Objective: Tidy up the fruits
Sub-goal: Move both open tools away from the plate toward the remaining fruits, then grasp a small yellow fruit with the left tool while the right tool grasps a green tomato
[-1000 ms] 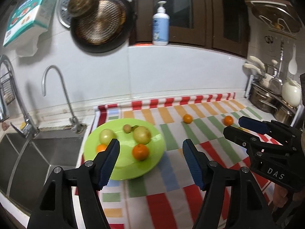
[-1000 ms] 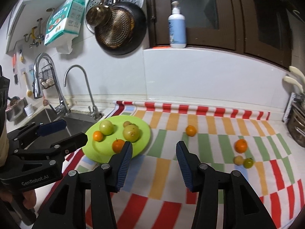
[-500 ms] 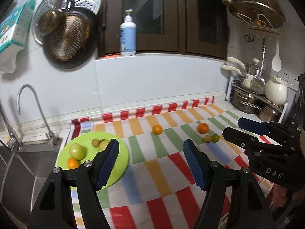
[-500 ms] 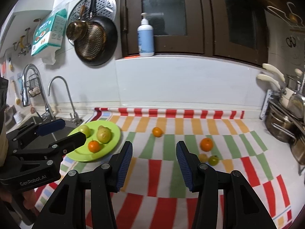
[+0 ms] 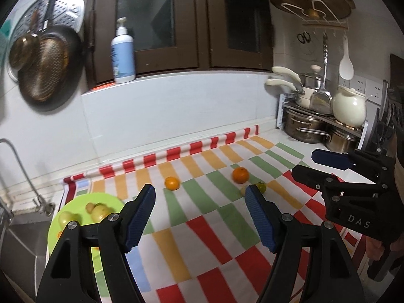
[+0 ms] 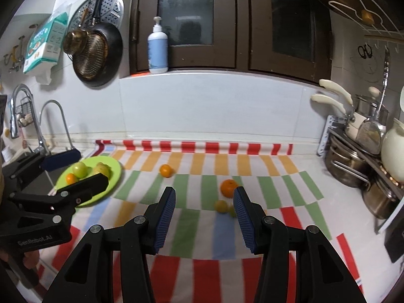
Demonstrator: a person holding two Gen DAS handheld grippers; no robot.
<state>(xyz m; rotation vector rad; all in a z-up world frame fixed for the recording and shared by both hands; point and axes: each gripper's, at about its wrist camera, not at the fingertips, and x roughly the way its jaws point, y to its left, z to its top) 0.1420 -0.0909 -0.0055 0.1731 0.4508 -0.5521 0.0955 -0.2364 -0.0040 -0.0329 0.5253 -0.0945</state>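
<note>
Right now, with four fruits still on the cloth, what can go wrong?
1. The yellow fruit and the green fruit lie close together, so the right gripper may knock one while taking the other.
2. Round fruits may roll on the cloth.
3. The plate already holds several fruits; a new one might bump them.

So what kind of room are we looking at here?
A home kitchen, most likely: a curved steel faucet stands at a sink on the left, a dark frying pan hangs on the white wall, and stacked steel pots sit on a rack at the right.
</note>
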